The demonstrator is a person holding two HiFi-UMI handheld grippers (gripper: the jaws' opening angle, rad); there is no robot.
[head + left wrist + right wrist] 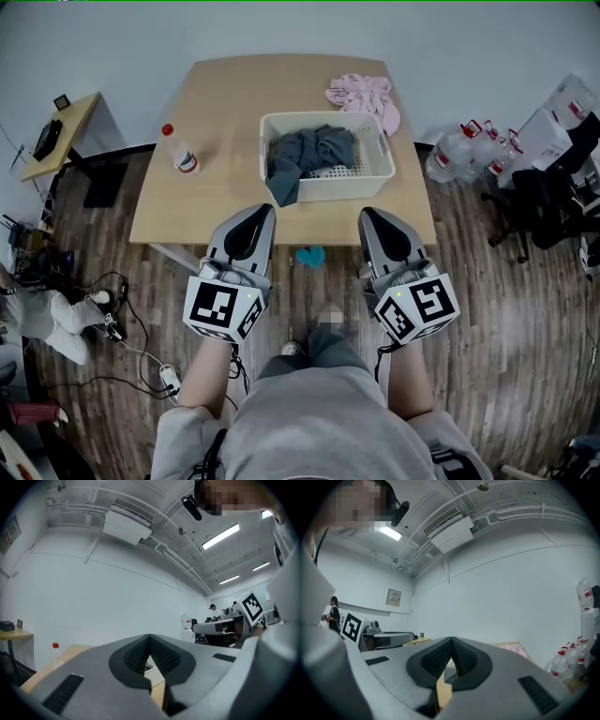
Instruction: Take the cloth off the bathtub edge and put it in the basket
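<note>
On table [220,103]: cloth [309,155] in basket [371,178], bottle [181,153] left.

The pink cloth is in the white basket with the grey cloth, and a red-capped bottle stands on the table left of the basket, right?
Not quite. The pink cloth is not in the basket; the head view shows it lying on the table beyond the basket's far right corner. The grey cloth is in the basket, and the red-capped bottle stands left of it.

Your fingers [246,230] cover part of the tabletop's [225,112] near edge. The cloth [309,155] hides most of the basket's [356,186] floor. In both gripper views the fingers block nearly all of the tabletop. The bottle's [180,152] label is unreadably small.
</note>
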